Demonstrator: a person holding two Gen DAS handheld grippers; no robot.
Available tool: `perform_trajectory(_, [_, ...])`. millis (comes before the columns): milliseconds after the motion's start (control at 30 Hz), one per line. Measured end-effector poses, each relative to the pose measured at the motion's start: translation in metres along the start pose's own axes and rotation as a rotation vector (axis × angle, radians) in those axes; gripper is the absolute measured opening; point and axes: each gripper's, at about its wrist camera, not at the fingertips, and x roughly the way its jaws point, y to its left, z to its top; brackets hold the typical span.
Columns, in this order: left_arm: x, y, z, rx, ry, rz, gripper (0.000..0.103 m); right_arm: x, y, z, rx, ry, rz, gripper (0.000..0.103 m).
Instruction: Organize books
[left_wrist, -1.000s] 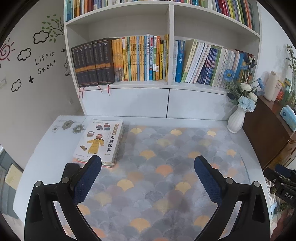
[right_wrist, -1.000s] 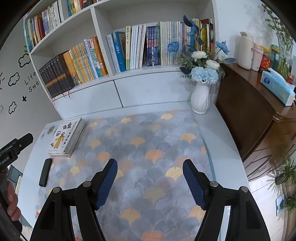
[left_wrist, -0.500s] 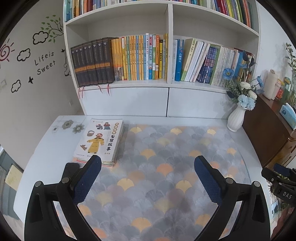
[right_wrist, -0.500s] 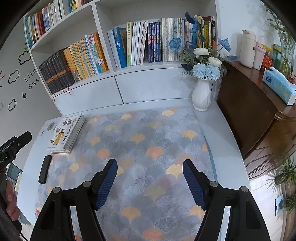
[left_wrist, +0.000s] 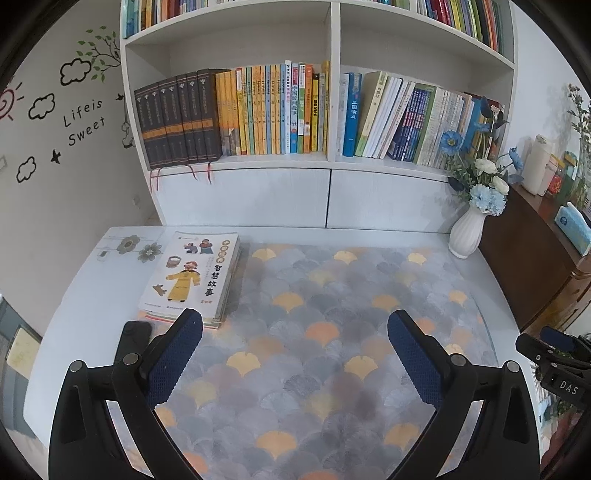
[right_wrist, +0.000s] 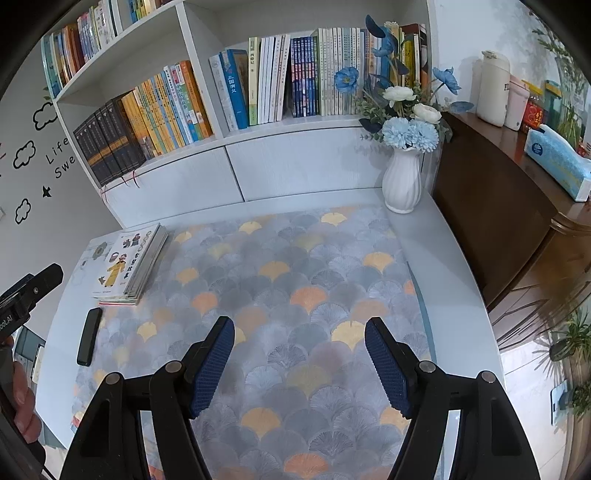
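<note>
Several thin books lie stacked flat on the table, left of the patterned mat and below the bookshelf. Likely floppy and slippery, they are best pinched at the spine edge beside the mat. The left gripper and right gripper both gape empty over the mat. Only the right view shows the black remote fully.
</note>
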Motion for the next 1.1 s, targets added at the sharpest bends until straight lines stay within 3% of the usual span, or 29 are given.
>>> perform_trajectory(1100, [0.008,-0.006,-0.005,0.03,0.019,0.05,0.1,0.002,0.013,-0.005,-0.044,-0.006,-0.015,0.071])
